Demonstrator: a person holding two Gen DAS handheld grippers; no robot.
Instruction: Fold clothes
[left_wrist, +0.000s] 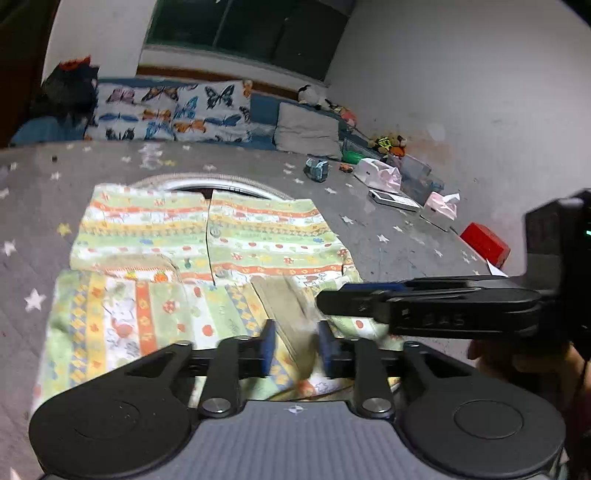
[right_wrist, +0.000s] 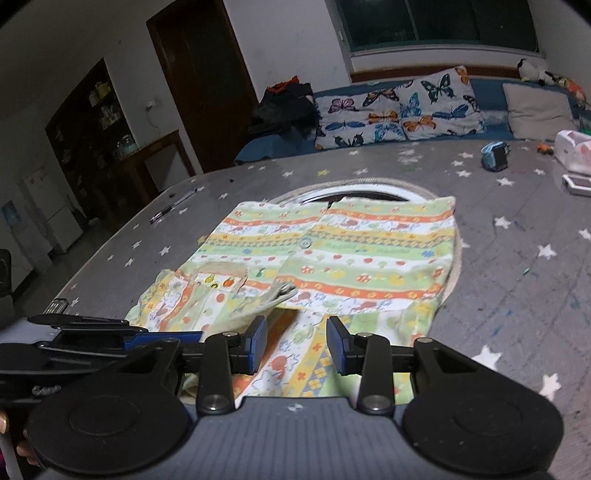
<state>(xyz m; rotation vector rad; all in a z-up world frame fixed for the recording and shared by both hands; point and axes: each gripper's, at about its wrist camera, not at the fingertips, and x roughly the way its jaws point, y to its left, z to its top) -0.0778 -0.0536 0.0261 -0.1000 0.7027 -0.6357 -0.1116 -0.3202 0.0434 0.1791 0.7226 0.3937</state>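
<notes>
The left tongs (left_wrist: 295, 349) stand parted astride a beige cuff (left_wrist: 286, 314); the right tongs (right_wrist: 297, 343) gape, empty, over a striped shirt (right_wrist: 332, 254) lying flat on the starry tabletop (right_wrist: 517, 258), collar pointing away toward the butterfly pillows (right_wrist: 399, 110).

home bedroom, butterfly pillows (right_wrist: 402, 110), star-print bed (right_wrist: 517, 266), wooden door (right_wrist: 203, 85)

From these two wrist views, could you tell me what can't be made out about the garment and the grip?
- Near hem of the striped shirt: the right gripper body covers it in the right wrist view.
- Beige cuff: motion-blurred in the left wrist view, so whether the left gripper grips it is unclear.
- Round object under the collar: mostly covered by the shirt.
</notes>
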